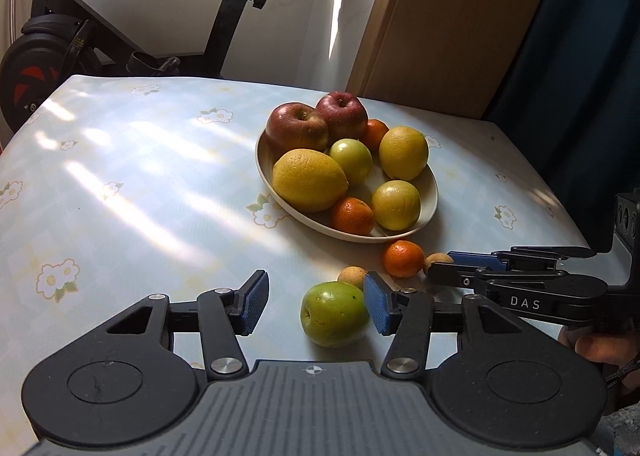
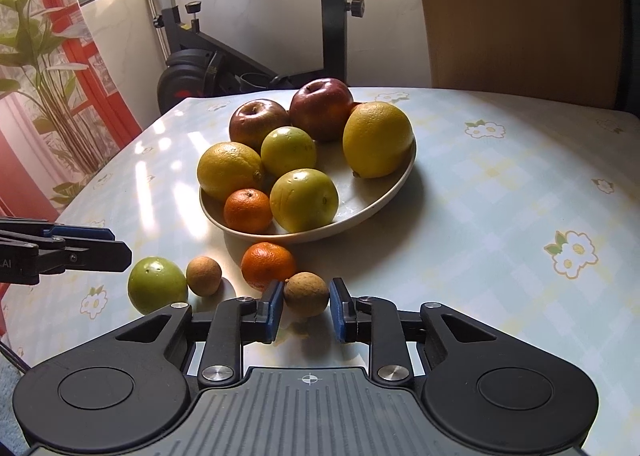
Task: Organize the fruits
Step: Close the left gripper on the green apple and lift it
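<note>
Right wrist view shows our left tool [image 2: 120, 252] spread beside the green apple [image 2: 157, 284], our right tool [image 2: 306, 310] parted around a longan [image 2: 306, 293], ready, we judge, to close and lift toward the plate [image 2: 394, 191].

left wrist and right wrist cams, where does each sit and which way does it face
Left wrist: sits on the left claw, looking along the table at the bowl; shows its open fingers beside the green apple, plus the right claw and a hand.
Right wrist: sits on the right claw, facing the bowl; fingers flank a longan; the left claw shows at left.
Shared: bowl, green apple, tangerine, exercise bike.
</note>
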